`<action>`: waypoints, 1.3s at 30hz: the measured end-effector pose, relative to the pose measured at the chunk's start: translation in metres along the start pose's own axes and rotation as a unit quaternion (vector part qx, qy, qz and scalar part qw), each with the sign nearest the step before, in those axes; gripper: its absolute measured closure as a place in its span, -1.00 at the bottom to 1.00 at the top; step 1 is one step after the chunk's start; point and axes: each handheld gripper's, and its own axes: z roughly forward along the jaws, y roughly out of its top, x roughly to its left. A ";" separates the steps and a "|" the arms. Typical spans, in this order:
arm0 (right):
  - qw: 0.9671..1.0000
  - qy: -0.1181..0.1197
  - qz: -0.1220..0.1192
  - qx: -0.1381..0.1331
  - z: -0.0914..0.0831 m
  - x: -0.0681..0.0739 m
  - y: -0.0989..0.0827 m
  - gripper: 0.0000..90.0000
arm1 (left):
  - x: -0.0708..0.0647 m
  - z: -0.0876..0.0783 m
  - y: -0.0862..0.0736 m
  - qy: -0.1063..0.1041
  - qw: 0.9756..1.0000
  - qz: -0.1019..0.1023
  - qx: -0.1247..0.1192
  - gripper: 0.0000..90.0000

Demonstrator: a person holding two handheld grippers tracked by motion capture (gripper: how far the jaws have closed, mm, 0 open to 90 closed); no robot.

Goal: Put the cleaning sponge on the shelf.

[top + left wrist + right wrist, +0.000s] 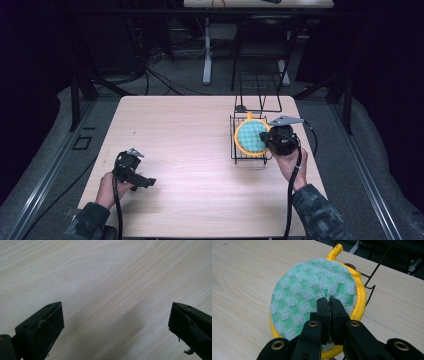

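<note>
Black jaws of the right claw sit pressed together on the lower part of the pad, a round cloth piece with a green-and-white check face, a yellow rim and a yellow loop at its far end. From where I stand, the pad looks pinched through its fabric near the edge closest to the hand, and it tilts up and away from the claw rather than lying flat. In the high view the pad is over the rack, a low black wire frame on the right half of the worktop, with taller wire uprights rising behind it. I cannot tell whether the pad's far edge already rests on the wires or hangs just clear of them; the right gripper view shows a wire bend just beside the yellow rim, very close or touching. The right claw is at the rack's near right corner, held by a hand in a patterned sleeve. Over on the left, the left claw is spread wide with nothing between its jaws, hovering over bare wood, and the high view places the same claw well apart from the rack, near the front left. My guess is that the work is about the pad and the rack, and that it is midway: the pad is firmly in grip and at the rack. Whether it is being set in or lifted out, I cannot say.
</note>
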 end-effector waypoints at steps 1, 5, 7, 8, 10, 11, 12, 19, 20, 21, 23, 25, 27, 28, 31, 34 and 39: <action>1.000 0.000 0.001 -0.003 0.001 0.000 0.000 0.94 | 0.000 0.000 0.000 0.000 1.000 0.000 0.000 -1.00; 1.000 -0.008 -0.002 0.000 0.010 0.002 -0.005 0.94 | -0.001 -0.001 0.000 0.000 1.000 0.001 -0.001 -1.00; 1.000 -0.010 -0.003 0.002 0.013 0.002 -0.007 0.94 | -0.001 0.000 0.000 -0.001 1.000 0.001 0.000 -1.00; 1.000 -0.010 0.001 -0.001 0.016 0.002 -0.008 0.94 | -0.001 0.000 0.000 -0.001 1.000 0.001 0.001 -1.00; 1.000 -0.007 0.011 -0.004 0.019 0.001 -0.008 0.94 | -0.001 0.000 0.000 0.000 1.000 0.002 0.000 -1.00; 1.000 -0.007 0.011 -0.004 0.019 0.001 -0.008 0.94 | -0.001 0.000 0.000 0.000 1.000 0.002 0.000 -1.00; 1.000 -0.007 0.012 -0.006 0.021 0.000 -0.008 0.94 | -0.001 0.000 0.000 -0.001 1.000 0.002 0.000 -1.00; 1.000 -0.012 0.027 -0.005 0.035 -0.010 -0.011 0.94 | 0.000 0.000 0.000 0.000 1.000 0.001 0.002 -1.00; 1.000 -0.013 0.027 -0.007 0.036 -0.011 -0.012 0.94 | 0.000 0.000 0.000 0.000 1.000 0.001 0.002 -1.00; 0.999 -0.010 0.035 -0.006 0.038 -0.012 -0.012 0.94 | 0.000 0.000 0.000 0.000 1.000 0.001 0.001 -1.00; 0.999 -0.012 0.034 -0.002 0.041 -0.013 -0.013 0.94 | 0.000 0.000 0.000 0.000 1.000 0.001 0.002 -1.00; 0.999 -0.012 0.039 0.001 0.043 -0.013 -0.014 0.94 | 0.000 0.000 0.000 0.001 1.000 0.001 0.003 -1.00; 0.999 -0.012 0.043 0.000 0.045 -0.015 -0.015 0.94 | 0.000 0.000 0.000 -0.001 1.000 0.002 0.002 -1.00; 0.999 -0.014 0.045 0.000 0.047 -0.015 -0.016 0.94 | 0.000 0.000 0.000 -0.001 1.000 0.002 0.002 -1.00; 0.999 -0.016 0.045 0.006 0.048 -0.016 -0.017 0.94 | 0.000 0.000 0.000 -0.001 1.000 0.001 0.003 -1.00; 0.999 -0.021 0.041 0.019 0.056 -0.015 -0.022 0.93 | 0.000 0.000 -0.001 -0.001 1.000 0.002 0.004 -1.00; 0.999 -0.020 0.037 0.028 0.062 -0.016 -0.025 0.93 | 0.000 0.001 0.000 0.000 1.000 0.002 0.003 -1.00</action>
